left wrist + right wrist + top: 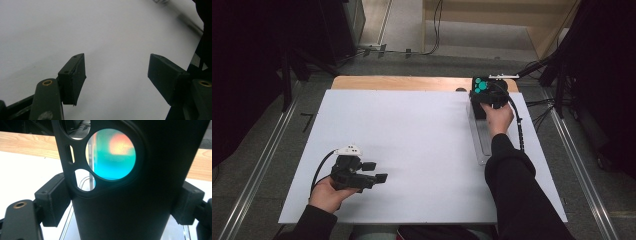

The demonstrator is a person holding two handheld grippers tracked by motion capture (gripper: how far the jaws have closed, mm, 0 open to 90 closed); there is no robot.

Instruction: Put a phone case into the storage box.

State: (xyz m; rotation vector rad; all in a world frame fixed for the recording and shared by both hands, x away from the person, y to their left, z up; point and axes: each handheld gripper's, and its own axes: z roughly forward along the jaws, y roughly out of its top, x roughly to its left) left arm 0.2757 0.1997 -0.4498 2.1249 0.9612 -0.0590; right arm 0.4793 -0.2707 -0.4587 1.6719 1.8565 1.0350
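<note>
Right gripper view: the right gripper (pixel 120 202) pinches a black phone case (pixel 130 202) by its two long sides, camera cut-out uppermost. On the high view it stands at the white board's (pixel 412 150) far right corner, over a clear tray (pixel 482 145). Judging by this, keep the squeeze even and lower it straight. Its long axis runs upright. The left gripper (pixel 116 75) rests spread and empty near the front left corner.
</note>
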